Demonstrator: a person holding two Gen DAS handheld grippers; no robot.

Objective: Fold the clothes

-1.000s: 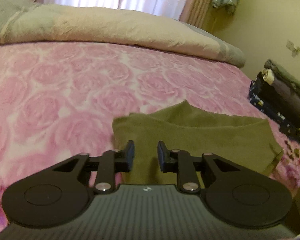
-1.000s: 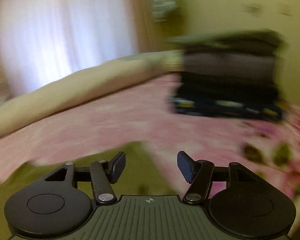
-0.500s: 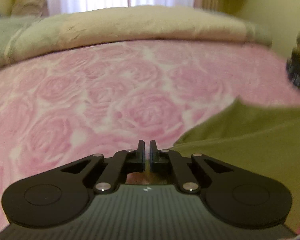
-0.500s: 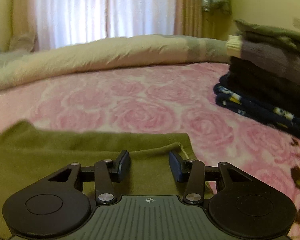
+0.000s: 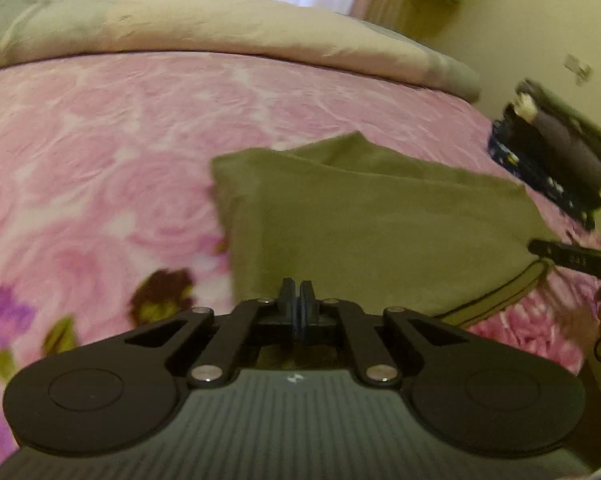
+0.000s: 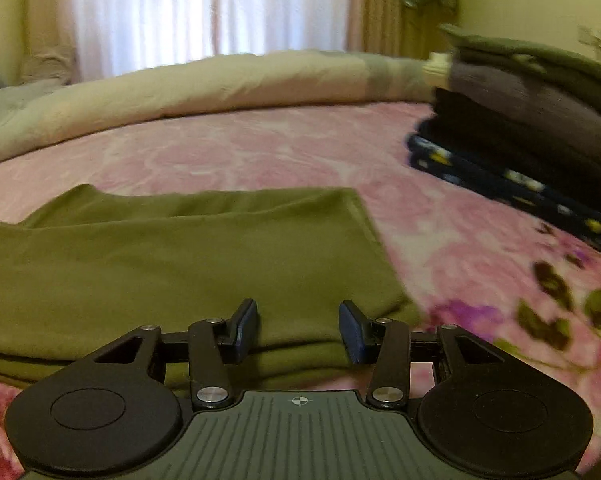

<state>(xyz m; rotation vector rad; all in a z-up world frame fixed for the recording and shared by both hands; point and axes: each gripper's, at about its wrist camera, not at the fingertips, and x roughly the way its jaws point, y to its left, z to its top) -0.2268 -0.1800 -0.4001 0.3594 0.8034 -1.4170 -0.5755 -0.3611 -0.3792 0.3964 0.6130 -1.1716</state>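
An olive green garment (image 5: 372, 224) lies folded into a rough rectangle on the pink rose bedspread (image 5: 100, 152); it also shows in the right wrist view (image 6: 172, 264). My left gripper (image 5: 298, 294) is shut, its tips over the garment's near edge, with no cloth visible between them. My right gripper (image 6: 298, 322) is open and empty, just above the garment's near right edge. Part of the right gripper (image 5: 576, 258) shows at the far right of the left wrist view.
A stack of folded clothes (image 6: 532, 128) in dark, grey and olive sits on the bed to the right, also in the left wrist view (image 5: 556, 156). A beige rolled duvet (image 6: 220, 84) lies across the far side. Curtains (image 6: 204, 12) hang behind.
My left gripper went from open to shut, swung left, then came back over the garment's near edge. My right gripper stayed open and pulled back slightly from the garment.
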